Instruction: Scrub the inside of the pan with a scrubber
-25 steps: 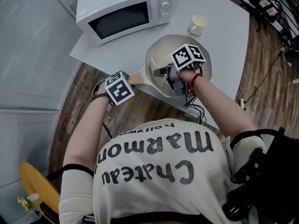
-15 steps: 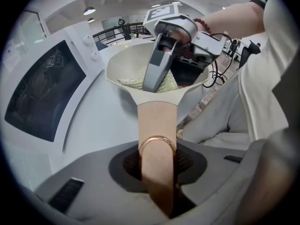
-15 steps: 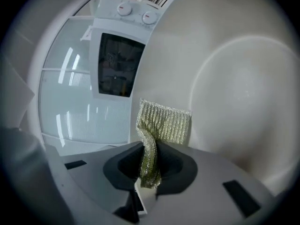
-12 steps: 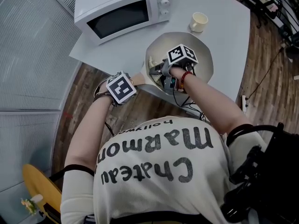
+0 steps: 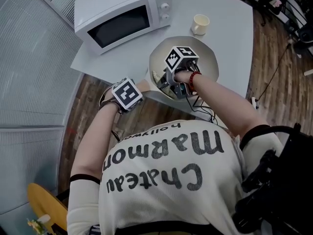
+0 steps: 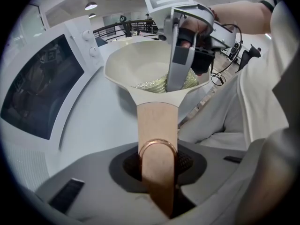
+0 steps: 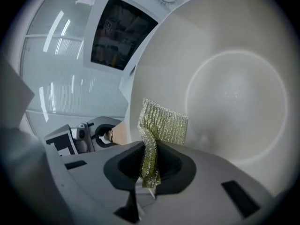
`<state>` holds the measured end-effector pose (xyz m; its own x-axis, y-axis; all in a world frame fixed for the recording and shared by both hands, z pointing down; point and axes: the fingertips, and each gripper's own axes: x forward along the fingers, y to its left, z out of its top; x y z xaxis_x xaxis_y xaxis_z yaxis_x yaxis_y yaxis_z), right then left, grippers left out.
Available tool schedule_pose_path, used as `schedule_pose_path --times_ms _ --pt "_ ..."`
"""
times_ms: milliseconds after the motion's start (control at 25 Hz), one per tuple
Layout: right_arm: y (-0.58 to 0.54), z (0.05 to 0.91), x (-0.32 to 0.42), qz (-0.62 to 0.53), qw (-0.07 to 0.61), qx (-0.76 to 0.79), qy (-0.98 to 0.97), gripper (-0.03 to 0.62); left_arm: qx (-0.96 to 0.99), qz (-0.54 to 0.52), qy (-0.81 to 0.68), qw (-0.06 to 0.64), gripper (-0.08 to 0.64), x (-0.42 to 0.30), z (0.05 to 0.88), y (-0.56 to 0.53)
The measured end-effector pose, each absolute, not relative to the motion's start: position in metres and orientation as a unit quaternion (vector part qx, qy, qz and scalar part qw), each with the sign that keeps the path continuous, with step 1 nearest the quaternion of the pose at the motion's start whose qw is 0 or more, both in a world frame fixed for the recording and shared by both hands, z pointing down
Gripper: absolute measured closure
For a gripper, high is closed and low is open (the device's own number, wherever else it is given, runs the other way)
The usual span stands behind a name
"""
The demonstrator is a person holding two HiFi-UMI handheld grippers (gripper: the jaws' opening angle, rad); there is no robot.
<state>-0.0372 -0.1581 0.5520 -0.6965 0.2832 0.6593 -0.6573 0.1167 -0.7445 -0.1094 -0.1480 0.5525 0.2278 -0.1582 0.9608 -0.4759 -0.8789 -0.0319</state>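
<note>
A microwave (image 5: 117, 16) is standing at the desk's (image 5: 230, 33) far left corner and a cup (image 5: 199, 24) is sitting by the far edge. Both are clear of the pan (image 5: 205, 58), which is resting at the near edge. The pan's handle (image 6: 157, 121) is pointing left and sticking out past that edge, its long axis running along the left gripper's (image 6: 158, 172) line of sight. That gripper's jaws are standing narrow, clamping the handle. The right gripper (image 7: 150, 168) is reaching down into the pan, its jaws pinching the lower end of the scrubber (image 7: 161, 123). The scrubber's free end is standing up at the inner wall on the handle side.
</note>
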Motion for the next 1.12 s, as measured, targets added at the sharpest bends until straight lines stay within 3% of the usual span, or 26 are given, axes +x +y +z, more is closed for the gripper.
schedule_pose_path --times_ms 360,1120 --pt "-0.134 0.546 -0.009 0.669 0.418 0.108 -0.605 0.551 0.769 0.588 -0.196 0.154 0.454 -0.111 0.559 -0.146" --pt "-0.117 0.544 0.103 0.562 0.597 0.108 -0.562 0.549 0.778 0.582 -0.209 0.112 0.445 -0.11 0.545 -0.156"
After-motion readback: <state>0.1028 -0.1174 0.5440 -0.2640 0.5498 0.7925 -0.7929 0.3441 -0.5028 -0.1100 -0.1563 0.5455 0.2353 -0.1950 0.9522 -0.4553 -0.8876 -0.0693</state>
